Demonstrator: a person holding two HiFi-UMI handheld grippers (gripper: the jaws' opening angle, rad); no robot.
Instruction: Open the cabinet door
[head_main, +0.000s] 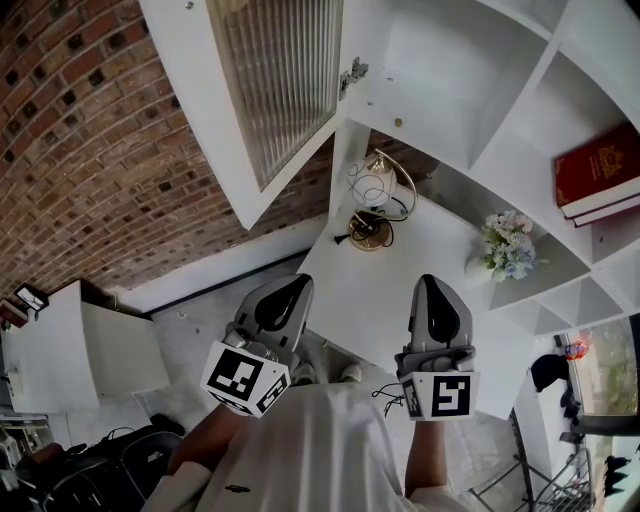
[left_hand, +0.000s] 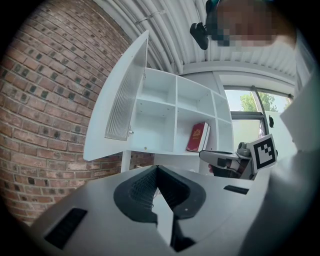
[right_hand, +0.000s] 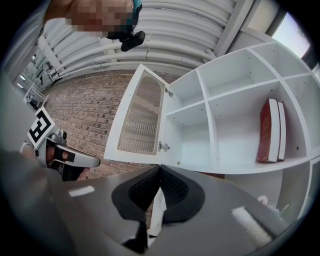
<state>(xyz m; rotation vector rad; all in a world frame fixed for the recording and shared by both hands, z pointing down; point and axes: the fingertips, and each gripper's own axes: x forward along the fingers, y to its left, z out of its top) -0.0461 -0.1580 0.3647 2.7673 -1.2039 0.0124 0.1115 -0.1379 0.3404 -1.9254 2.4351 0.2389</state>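
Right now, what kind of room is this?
Probably a living room or study corner, maybe a mock-up. A white shelf cabinet, its ribbed-glass door swung open, holds a red book. A lamp and flowers stand below it, beside a brick wall.

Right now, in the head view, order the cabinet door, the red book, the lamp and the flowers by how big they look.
1. cabinet door, by far the largest.
2. lamp and red book: too alike to rank.
3. flowers, slightly smaller.
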